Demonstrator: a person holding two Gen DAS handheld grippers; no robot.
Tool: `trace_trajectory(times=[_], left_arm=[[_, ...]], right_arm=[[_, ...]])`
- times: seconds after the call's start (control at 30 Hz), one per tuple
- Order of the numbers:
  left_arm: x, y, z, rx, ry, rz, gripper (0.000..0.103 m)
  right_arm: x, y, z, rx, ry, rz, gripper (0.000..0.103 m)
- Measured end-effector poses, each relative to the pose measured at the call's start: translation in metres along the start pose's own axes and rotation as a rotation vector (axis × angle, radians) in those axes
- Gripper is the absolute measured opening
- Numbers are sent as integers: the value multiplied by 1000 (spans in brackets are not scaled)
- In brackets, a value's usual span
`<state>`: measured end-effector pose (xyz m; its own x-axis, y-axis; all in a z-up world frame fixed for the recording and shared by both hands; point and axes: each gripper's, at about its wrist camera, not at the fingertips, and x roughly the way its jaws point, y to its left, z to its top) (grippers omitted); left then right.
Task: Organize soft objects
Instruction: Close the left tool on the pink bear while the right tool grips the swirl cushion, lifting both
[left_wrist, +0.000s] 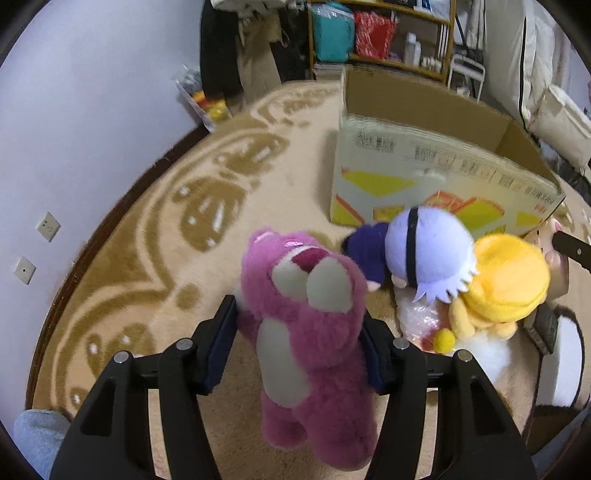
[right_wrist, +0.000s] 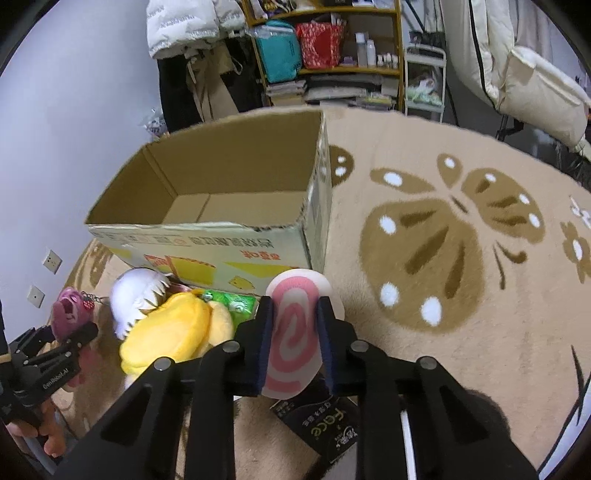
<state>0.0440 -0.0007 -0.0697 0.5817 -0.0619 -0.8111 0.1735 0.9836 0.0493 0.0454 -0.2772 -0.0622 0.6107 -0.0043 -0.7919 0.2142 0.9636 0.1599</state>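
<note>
My left gripper (left_wrist: 301, 339) is shut on a pink plush bear (left_wrist: 310, 325) and holds it above the rug; the bear also shows in the right wrist view (right_wrist: 68, 314). My right gripper (right_wrist: 295, 314) is shut on a pink-and-white swirl cushion (right_wrist: 295, 332), just in front of the open cardboard box (right_wrist: 221, 236), whose inside looks bare. The box also shows in the left wrist view (left_wrist: 424, 177). A yellow plush (left_wrist: 506, 280) and a lilac-haired doll (left_wrist: 428, 254) lie by the box; both show in the right wrist view, the yellow plush (right_wrist: 170, 339) and the doll (right_wrist: 136, 295).
A beige patterned rug (right_wrist: 443, 240) covers the floor. A black packet (right_wrist: 325, 424) lies under my right gripper. A green packet (right_wrist: 240, 302) sits by the box. Shelves (right_wrist: 332, 48) and hanging clothes (right_wrist: 184, 55) stand at the back. The wall (left_wrist: 74, 147) is at the left.
</note>
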Motion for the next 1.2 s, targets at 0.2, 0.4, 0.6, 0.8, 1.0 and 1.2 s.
trace_trajectory(times=[0.2, 0.4, 0.6, 0.8, 1.0, 1.2], left_arm=[[-25, 4, 4, -7, -91, 23, 58], [-47, 7, 5, -7, -175, 48, 58], [-75, 0, 7, 56, -253, 72, 58], [-98, -5, 15, 96, -325, 100, 58], [-104, -12, 42, 91, -367, 108, 58], [-96, -20, 70, 123, -397, 105, 58]], right_arm=[[-31, 7, -1, -23, -85, -10, 22], [-64, 13, 2, -38, -190, -7, 21], [-88, 21, 7, -63, -272, 1, 21], [-101, 25, 14, -71, -324, -8, 21], [-105, 27, 28, -87, -362, -22, 21], [-97, 33, 45, -116, -375, -34, 21]])
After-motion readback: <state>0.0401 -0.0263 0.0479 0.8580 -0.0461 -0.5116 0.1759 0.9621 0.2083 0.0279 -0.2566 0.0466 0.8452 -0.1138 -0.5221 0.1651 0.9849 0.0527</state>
